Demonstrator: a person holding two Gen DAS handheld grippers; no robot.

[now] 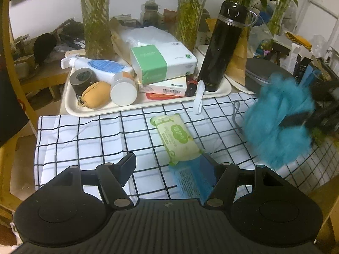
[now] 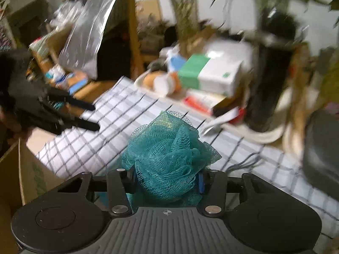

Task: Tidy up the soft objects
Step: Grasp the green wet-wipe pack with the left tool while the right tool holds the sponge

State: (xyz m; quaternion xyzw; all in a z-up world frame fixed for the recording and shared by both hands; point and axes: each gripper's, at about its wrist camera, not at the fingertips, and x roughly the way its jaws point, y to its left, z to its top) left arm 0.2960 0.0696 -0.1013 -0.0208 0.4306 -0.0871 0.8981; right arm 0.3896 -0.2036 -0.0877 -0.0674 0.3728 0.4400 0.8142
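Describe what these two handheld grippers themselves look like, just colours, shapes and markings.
Both match: the left gripper and right gripper have matte black bodies with a ribbed grey centre plate, a small crosshair mark, round discs either side, silver pivot pins and flat black fingers. No cables or sleeves show.

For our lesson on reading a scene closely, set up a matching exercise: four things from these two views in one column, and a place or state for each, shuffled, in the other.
Things
1. teal mesh bath sponge
2. green wet-wipes pack
3. black flask
4. tan pouch

Places or states
A. standing upright at the right end of the cream tray
B. lying flat on the checked cloth
C. lying at the left end of the tray, beside a white-capped bottle
D. squeezed in the right tongs

Pairs: 1-D, 2-B, 3-A, 4-C
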